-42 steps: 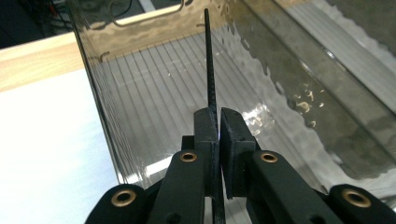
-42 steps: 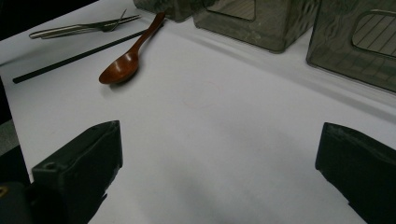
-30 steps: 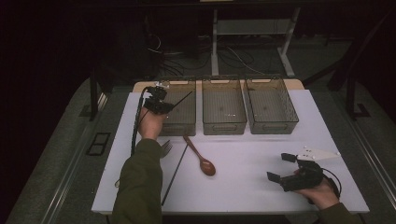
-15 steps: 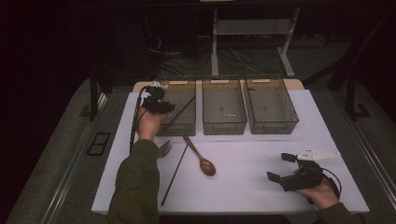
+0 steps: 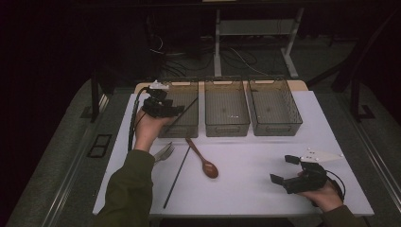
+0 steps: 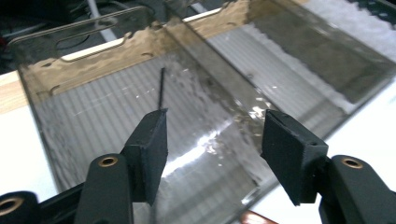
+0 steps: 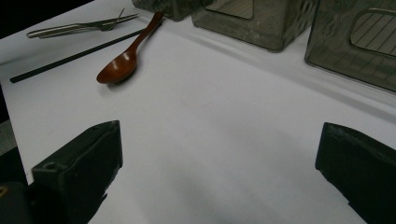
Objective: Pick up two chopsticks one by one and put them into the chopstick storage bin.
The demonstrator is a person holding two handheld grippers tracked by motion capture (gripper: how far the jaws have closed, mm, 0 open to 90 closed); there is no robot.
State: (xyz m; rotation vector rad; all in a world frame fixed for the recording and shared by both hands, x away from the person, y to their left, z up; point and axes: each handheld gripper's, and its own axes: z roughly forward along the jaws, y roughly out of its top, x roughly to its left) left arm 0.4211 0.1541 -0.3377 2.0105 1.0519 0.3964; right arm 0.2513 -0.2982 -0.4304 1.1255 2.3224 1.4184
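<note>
white table [image 5: 255,189]; dark room; left tool [image 5: 166,108] just opening, empty; right tool [image 5: 289,169] wide, empty

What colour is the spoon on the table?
Reddish-brown, like wood; the spoon shows best in the right gripper view.

No readable text — no labels, brands, numbers or signs anywhere.

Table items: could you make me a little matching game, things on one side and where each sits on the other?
Things:
1. wooden spoon
2. fork
3. black chopstick
4. left tool

Places:
A. leaning in the left bin
B. above the left bin, open
C. partly under the sleeve
D. on the table, below the middle bin

Pairs: 1-D, 2-C, 3-A, 4-B
</note>
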